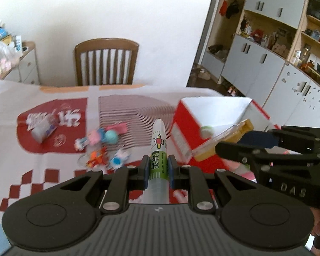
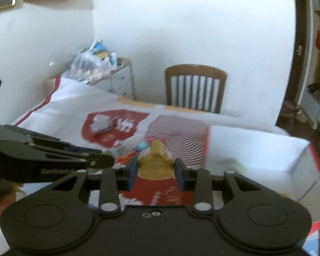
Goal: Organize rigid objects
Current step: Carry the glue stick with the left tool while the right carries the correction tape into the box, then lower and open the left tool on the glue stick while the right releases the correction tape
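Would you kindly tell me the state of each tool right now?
Left tool: closed on a green-labelled tube.
Right tool: closed on a yellow object.

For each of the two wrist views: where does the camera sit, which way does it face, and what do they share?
Left wrist: behind the left tongs, shut on a green-labelled tube, facing the table; right tongs at right.
Right wrist: behind the right tongs, shut on a yellow object; left tongs at left.
Shared: chair, red-and-white box.
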### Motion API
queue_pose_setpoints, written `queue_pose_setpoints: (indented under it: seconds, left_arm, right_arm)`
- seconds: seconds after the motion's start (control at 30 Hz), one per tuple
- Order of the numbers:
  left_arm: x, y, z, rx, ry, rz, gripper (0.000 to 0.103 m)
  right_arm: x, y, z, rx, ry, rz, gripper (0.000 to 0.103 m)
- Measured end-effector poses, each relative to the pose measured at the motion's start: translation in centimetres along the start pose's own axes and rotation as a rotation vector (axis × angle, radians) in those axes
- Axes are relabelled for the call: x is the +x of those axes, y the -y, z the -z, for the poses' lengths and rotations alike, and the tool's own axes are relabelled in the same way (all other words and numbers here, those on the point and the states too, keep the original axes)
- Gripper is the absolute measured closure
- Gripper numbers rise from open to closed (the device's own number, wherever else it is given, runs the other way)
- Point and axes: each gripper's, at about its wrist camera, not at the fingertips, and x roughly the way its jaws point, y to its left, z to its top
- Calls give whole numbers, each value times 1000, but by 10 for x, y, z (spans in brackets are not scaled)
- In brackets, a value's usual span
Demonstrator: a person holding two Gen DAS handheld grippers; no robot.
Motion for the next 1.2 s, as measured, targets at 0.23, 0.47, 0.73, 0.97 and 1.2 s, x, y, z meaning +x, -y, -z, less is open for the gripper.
queue_pose_setpoints:
  seconds: [0.23, 0.47, 0.73, 0.97, 1.2]
  left_arm:
    - [15, 53, -23, 58, 11, 44, 86]
    - [50, 104, -33, 109, -22, 69, 86]
    - [102, 146, -38, 156, -95, 74, 86]
    - [145, 162, -39, 184, -154, 43, 86]
    - [185, 168, -42, 179, -208, 2, 86]
  right_arm:
    - [-14, 58, -2, 34, 23, 78, 68]
    - [-17, 106, 13, 64, -1, 122, 68]
    - [-3, 148, 38, 91, -62, 146, 68]
    - [16, 166, 55, 110, -134, 124, 68]
    - [33, 174, 62, 99, -170, 115, 68]
